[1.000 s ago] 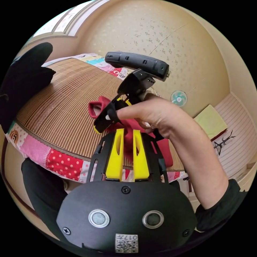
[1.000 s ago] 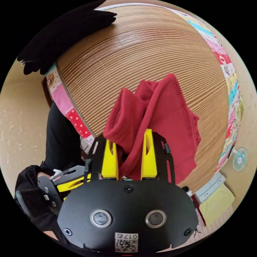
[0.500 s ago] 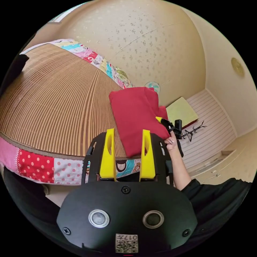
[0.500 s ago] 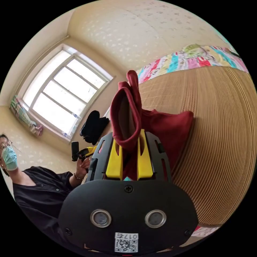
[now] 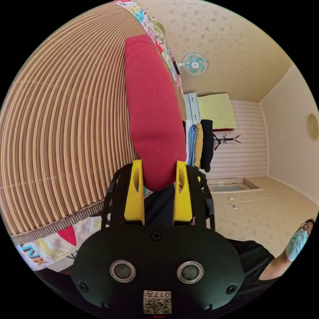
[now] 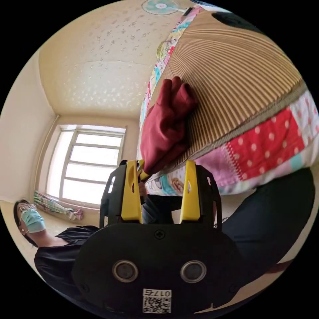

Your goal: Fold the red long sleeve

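Your red long sleeve (image 5: 151, 109) lies folded small on the bamboo mat (image 5: 66, 116). Your left gripper (image 5: 156, 177) and right gripper (image 6: 161, 181) both gape, holding nothing. You look nearly done.

Cream patterned walls (image 5: 239, 40), wall fan (image 5: 194, 63), bright window (image 6: 89, 166).

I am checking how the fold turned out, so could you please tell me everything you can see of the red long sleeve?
The red long sleeve is a soft, plain dark-red knit, folded into a compact bundle. It lies on the striped bamboo mat near the bed's edge, by the patchwork quilt. In the left gripper view it looks smooth and elongated; in the right gripper view its end is bunched in loose folds. Both grippers' jaws stand open and apart from it.
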Tool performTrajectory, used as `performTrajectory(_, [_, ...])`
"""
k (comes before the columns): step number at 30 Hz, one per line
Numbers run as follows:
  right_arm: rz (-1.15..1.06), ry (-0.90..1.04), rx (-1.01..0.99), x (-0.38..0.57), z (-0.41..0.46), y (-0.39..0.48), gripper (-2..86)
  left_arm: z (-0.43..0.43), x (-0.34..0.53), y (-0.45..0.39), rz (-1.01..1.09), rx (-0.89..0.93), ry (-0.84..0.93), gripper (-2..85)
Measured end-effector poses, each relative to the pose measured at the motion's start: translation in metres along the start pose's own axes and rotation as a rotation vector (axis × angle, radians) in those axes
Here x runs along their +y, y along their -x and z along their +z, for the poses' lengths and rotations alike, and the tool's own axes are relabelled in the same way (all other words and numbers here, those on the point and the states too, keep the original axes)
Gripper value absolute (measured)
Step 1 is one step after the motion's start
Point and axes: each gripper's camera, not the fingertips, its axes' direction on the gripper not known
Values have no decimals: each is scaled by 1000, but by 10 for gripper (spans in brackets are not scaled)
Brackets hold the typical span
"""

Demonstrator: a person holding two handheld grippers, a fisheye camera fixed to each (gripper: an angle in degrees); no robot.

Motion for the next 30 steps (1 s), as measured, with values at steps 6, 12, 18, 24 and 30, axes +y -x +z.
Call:
performTrajectory(6, [100, 55, -357, 20, 34, -5, 250, -4, 66, -42, 102, 39, 111, 73])
performTrajectory(12, [-72, 30, -426, 2, 36, 56, 217, -23, 141, -112, 378, -117, 110, 76])
performTrajectory(18, [-552, -44, -330, -54, -53, 199, 194, -31, 160, -118, 487, -198, 92, 124])
performTrajectory(24, [-747, -332, -182, -103, -239, 317, 175, -15, 154, -81, 395, -151, 99, 125])
performTrajectory(30, [-474, -530, -53, -134, -396, 278, 157, 7, 137, -57, 348, -173, 71, 125])
